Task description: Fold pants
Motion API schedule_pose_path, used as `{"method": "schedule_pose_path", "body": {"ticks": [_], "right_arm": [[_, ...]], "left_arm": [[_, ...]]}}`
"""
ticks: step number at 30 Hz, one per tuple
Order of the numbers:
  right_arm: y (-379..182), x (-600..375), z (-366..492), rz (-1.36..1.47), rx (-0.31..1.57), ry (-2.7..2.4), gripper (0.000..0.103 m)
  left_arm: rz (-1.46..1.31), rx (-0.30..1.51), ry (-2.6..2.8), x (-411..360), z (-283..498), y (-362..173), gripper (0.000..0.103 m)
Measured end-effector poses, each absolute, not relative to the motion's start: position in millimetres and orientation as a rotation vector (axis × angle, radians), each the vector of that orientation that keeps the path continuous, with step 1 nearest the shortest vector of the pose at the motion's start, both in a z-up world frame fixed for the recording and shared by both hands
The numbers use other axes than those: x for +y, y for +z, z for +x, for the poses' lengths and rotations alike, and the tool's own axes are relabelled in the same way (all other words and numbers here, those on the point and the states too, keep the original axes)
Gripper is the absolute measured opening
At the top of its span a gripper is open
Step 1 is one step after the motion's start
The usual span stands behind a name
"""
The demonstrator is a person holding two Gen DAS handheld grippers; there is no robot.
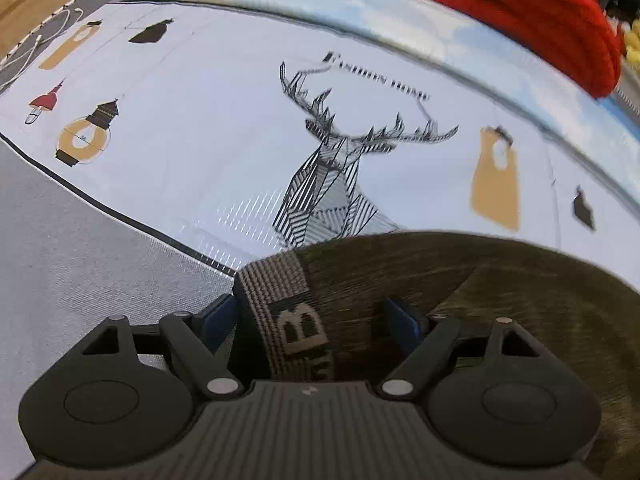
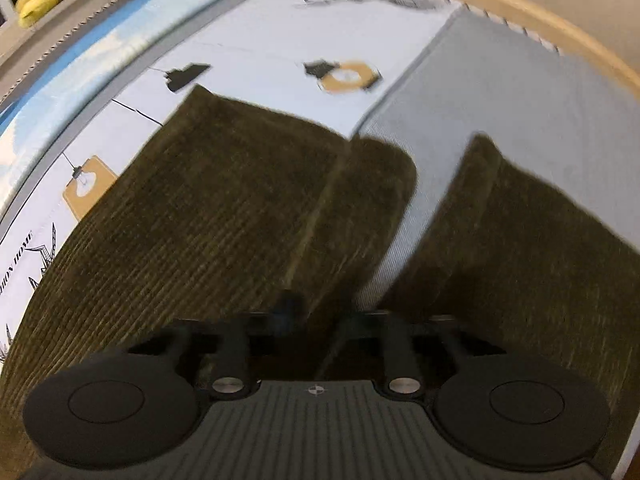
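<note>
**Olive pants on a printed sheet, two wrist views**

The pants [image 2: 224, 208] lie on the sheet [image 1: 192, 128], both legs reaching away from the right gripper [image 2: 316, 312] with a strip of grey cloth [image 2: 500, 92] showing between them. The waistband [image 1: 280, 312] sits just below the sheet's deer print [image 1: 332, 176]. The left gripper [image 1: 316, 320] is spread wide, its blue fingers [image 1: 402, 320] either side of the waistband without pressing it. The right gripper's jaws are closed together over the pants; whether they pinch fabric cannot be told. A red garment [image 1: 520, 12] lies beyond the deer.
</note>
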State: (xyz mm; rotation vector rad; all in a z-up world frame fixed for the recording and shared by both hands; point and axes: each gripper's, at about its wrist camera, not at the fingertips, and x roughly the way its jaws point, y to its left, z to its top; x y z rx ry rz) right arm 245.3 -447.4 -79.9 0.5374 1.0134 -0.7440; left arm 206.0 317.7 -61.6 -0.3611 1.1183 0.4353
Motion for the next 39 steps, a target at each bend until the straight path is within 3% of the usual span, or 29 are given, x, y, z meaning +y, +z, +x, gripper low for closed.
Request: {"method": "schedule_pose_path", "body": {"ticks": [2,7,9,11,12,13,14,16,19,21,28,34,37,38,39], "right_arm": [[-75,-446,247,0.522,0.973,-0.727,0.006],[-47,-462,248,0.455,0.677,-0.631,0.006],[-58,-466,254,0.397,0.741,-0.663,0.007],[-87,-476,260,0.444,0.961,-0.723,0.014],[-94,-477,256,0.468,0.995,-0.748,0.021],[-90,-477,255,0.470,0.977,-0.774,0.035],[-84,-475,258,0.437,1.000,-0.828,0.039],[-65,-466,257,0.400,0.940,-0.917,0.041],[-40,-441,258,0.381,0.774,-0.878,0.047],[-37,-422,272,0.404,0.730,-0.713,0.055],[-78,-354,336,0.603,0.879,-0.286,0.070],[-92,-322,373,0.538,0.939,-0.409,0.084],[-95,-305,387,0.408,0.975,-0.451,0.080],[-96,-305,391,0.358,0.979,-0.473,0.074],[-98,-301,393,0.302,0.975,-0.501,0.054]], "left_arm": [[-0.351,1.109,0.447,316,206,-71,0.083],[-0.310,1.027,0.405,314,206,-79,0.050],[-0.295,0.897,0.385,311,205,-66,0.046],[-0.198,0.854,0.374,303,207,-56,0.046],[-0.202,0.880,0.378,305,209,-59,0.047],[-0.237,0.927,0.393,311,211,-64,0.047],[-0.303,0.979,0.420,320,212,-71,0.051],[-0.415,1.012,0.450,334,210,-74,0.058],[-0.365,0.990,0.469,332,211,-61,0.065],[-0.322,0.972,0.465,328,213,-57,0.080],[-0.358,1.042,0.431,323,219,-74,0.080],[-0.339,1.018,0.391,316,226,-70,0.080],[-0.329,1.014,0.381,316,231,-72,0.079],[-0.326,1.017,0.379,317,232,-74,0.075],[-0.319,1.022,0.383,318,233,-75,0.067]]}}
